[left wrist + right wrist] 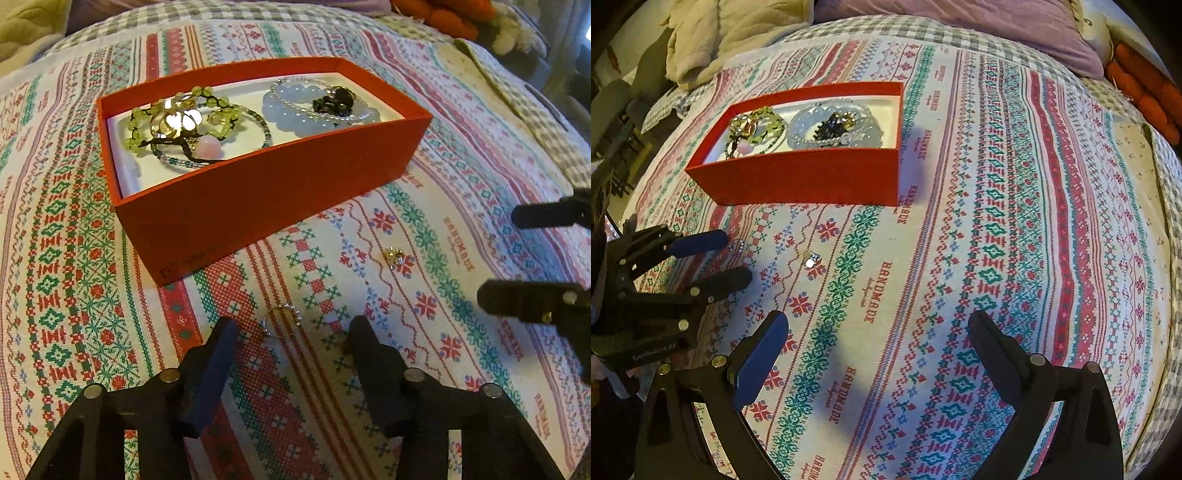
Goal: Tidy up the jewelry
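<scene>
A red box (266,199) (798,177) holds green bead bracelets (177,122), a pale blue bead bracelet (295,107) and dark pieces on its white lining. A thin ring with small stones (282,317) (737,245) lies on the patterned cloth just ahead of my left gripper (291,332), which is open around it. A small gold piece (393,255) (811,258) lies on the cloth to the right. My right gripper (879,332) is open and empty above the cloth; its fingers (517,302) show at the right edge of the left wrist view.
A cross-stitch patterned cloth (997,221) covers the rounded surface. A cream blanket (731,33) and a purple pillow (960,26) lie behind it, with orange items (1145,88) at the far right.
</scene>
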